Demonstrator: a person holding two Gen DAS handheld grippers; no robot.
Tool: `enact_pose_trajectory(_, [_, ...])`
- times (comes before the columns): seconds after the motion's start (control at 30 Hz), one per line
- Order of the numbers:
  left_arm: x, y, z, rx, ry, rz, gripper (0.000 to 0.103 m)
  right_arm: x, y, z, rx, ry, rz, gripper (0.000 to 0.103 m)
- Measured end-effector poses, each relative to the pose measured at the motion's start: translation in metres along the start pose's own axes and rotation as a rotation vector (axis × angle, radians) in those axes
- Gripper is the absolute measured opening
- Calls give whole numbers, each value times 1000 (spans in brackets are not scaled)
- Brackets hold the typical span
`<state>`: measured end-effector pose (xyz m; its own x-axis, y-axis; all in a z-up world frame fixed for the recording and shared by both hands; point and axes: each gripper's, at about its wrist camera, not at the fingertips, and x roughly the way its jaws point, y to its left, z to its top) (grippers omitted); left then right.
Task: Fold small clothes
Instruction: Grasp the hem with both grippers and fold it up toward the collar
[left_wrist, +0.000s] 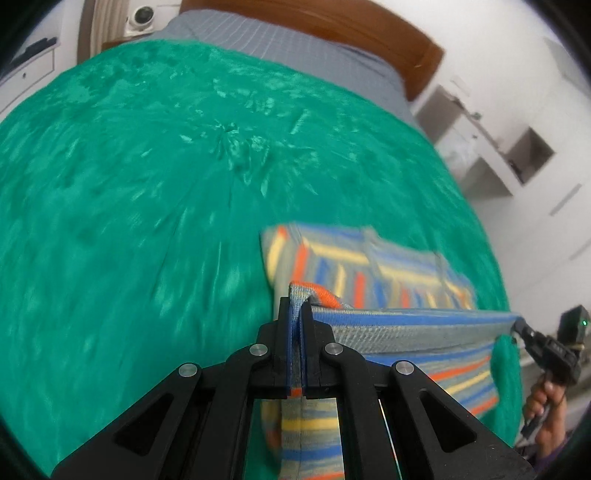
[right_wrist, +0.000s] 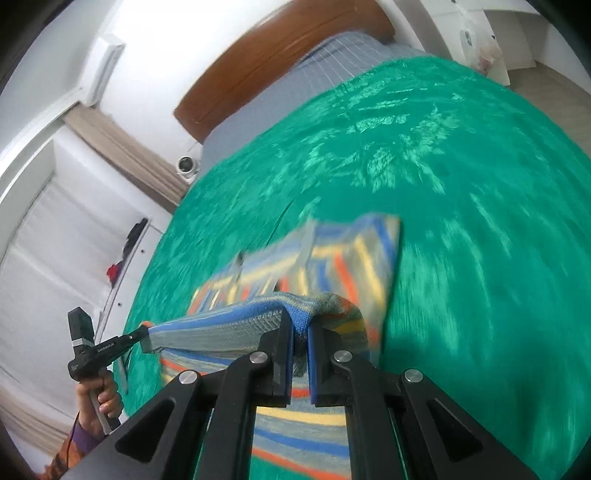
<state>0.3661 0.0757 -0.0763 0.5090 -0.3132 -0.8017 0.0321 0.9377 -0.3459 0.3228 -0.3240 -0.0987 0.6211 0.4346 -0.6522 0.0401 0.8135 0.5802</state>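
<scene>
A small striped garment (left_wrist: 373, 269), knit in blue, orange, yellow and grey, is stretched above the green bedspread (left_wrist: 147, 184). My left gripper (left_wrist: 295, 306) is shut on one corner of its grey ribbed hem. The hem runs taut to the right, where the right gripper (left_wrist: 517, 325) pinches the other corner. In the right wrist view my right gripper (right_wrist: 301, 325) is shut on a bunched hem corner of the garment (right_wrist: 332, 258), and the left gripper (right_wrist: 142, 332) holds the far end. The rest of the garment hangs down blurred.
The green bedspread (right_wrist: 480, 221) covers a bed with a grey checked sheet (left_wrist: 295, 48) and a brown wooden headboard (left_wrist: 369, 33). A white camera (left_wrist: 142, 16) sits beside the bed. White cupboards (left_wrist: 498, 155) line the wall. A hand (right_wrist: 103, 398) grips the other tool.
</scene>
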Motion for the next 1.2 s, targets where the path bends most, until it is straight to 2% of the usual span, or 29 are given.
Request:
enact_pose_trajectory(0.07, [29, 0, 16, -13, 22, 30, 1, 27, -15, 18, 24, 19, -19, 6])
enact_pose_trajectory(0.13, [55, 1, 27, -15, 57, 30, 3, 52, -25, 29, 44, 27, -50, 7])
enact_pose_trajectory(0.17, [67, 1, 33, -19, 68, 44, 5, 62, -35, 34, 61, 29, -41, 11])
enact_pose_trajectory(0.2, [72, 3, 37, -28, 72, 65, 13, 68, -43, 36, 81, 27, -44, 12])
enact_pose_trajectory(0.23, [72, 4, 39, -36, 73, 80, 29, 71, -49, 38, 100, 18, -49, 16])
enact_pose_trajectory(0.27, [68, 10, 43, -54, 64, 75, 39, 69, -53, 39, 110, 6, -43, 23])
enact_pose_trajectory(0.3, [61, 14, 43, -62, 46, 61, 54, 64, -55, 40, 110, -7, -36, 25])
enact_pose_trajectory(0.33, [44, 20, 42, -63, -3, 44, 64, 58, -58, 41, 103, -16, -38, 26])
enact_pose_trajectory(0.37, [32, 22, 38, -47, -35, 45, 67, 50, -57, 42, 82, -16, -53, 26])
enact_pose_trajectory(0.47, [8, 18, 29, 65, -45, 33, 68, 35, -41, 40, -40, 59, -68, 28])
enact_pose_trajectory(0.53, [7, 5, 21, 175, 23, -33, 68, 42, -25, 33, -129, 203, -54, 28])
enact_pose_trajectory(0.6, [22, -17, 7, 292, 148, -104, 70, 64, -16, 26, -167, 361, -43, 28])
enact_pose_trajectory(0.63, [36, -29, 1, 344, 207, -123, 70, 78, -13, 25, -183, 414, -51, 28])
enact_pose_trajectory(0.67, [49, -40, -2, 376, 218, -105, 70, 92, -8, 22, -212, 440, -85, 28])
enact_pose_trajectory(0.7, [60, -47, 0, 388, 213, -77, 70, 104, -6, 25, -226, 435, -111, 28])
enact_pose_trajectory(0.73, [75, -53, 8, 367, 193, -43, 69, 116, -3, 34, -217, 388, -121, 28])
enact_pose_trajectory(0.8, [89, -49, 30, 253, 143, -20, 68, 118, 2, 52, -197, 227, -123, 28])
enact_pose_trajectory(0.83, [91, -42, 41, 181, 116, -20, 68, 113, 6, 61, -197, 111, -154, 28])
enact_pose_trajectory(0.9, [81, -21, 57, 21, 61, -47, 68, 99, 8, 67, -167, 20, -153, 28])
enact_pose_trajectory(0.93, [69, -11, 59, -22, 46, -79, 68, 91, 8, 65, -155, 13, -133, 29])
enact_pose_trajectory(0.97, [59, -5, 61, -17, 41, -97, 68, 84, 8, 62, -163, 21, -130, 30])
enact_pose_trajectory(1.03, [36, 0, 51, 48, 31, -70, 68, 68, 7, 50, -212, 57, -132, 32])
enact_pose_trajectory(1.1, [4, 9, 18, 125, 16, -34, 72, 46, 5, 28, -249, 94, -119, 40])
enact_pose_trajectory(1.17, [-18, 20, -24, 149, 42, -48, 73, 21, -2, 1, -258, 117, -102, 52])
enact_pose_trajectory(1.2, [-27, 25, -47, 154, 64, -65, 73, 6, -7, -15, -257, 120, -95, 54])
